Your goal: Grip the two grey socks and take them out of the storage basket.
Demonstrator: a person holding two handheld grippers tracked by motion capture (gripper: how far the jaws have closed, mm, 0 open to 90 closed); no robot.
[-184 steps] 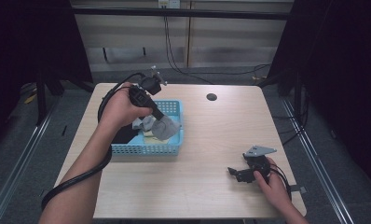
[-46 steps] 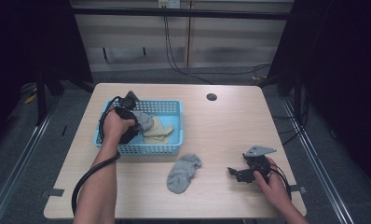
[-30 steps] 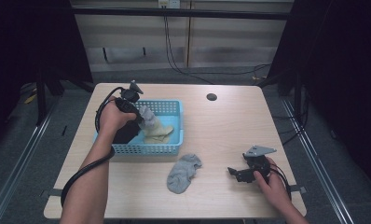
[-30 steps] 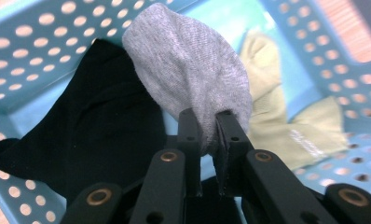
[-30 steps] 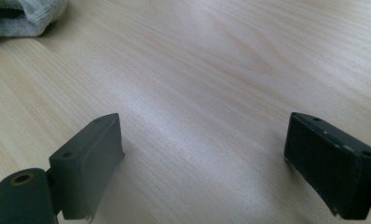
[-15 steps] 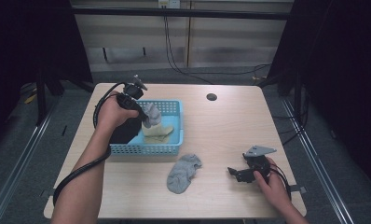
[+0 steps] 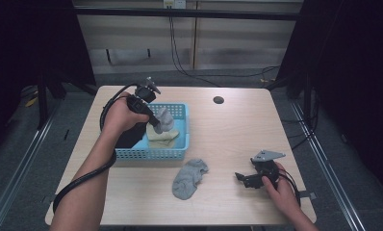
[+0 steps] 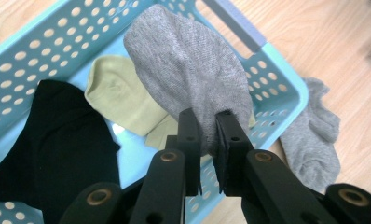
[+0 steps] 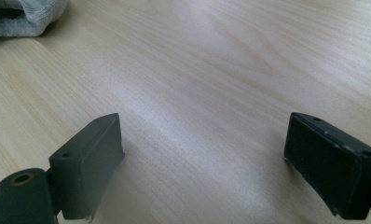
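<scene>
While left gripper pinches grey sock above basket, table open.

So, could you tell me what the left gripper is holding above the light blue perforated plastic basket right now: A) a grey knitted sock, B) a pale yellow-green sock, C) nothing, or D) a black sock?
A: the left gripper has its jaws shut on a grey knitted sock above the light blue perforated plastic basket.
</scene>
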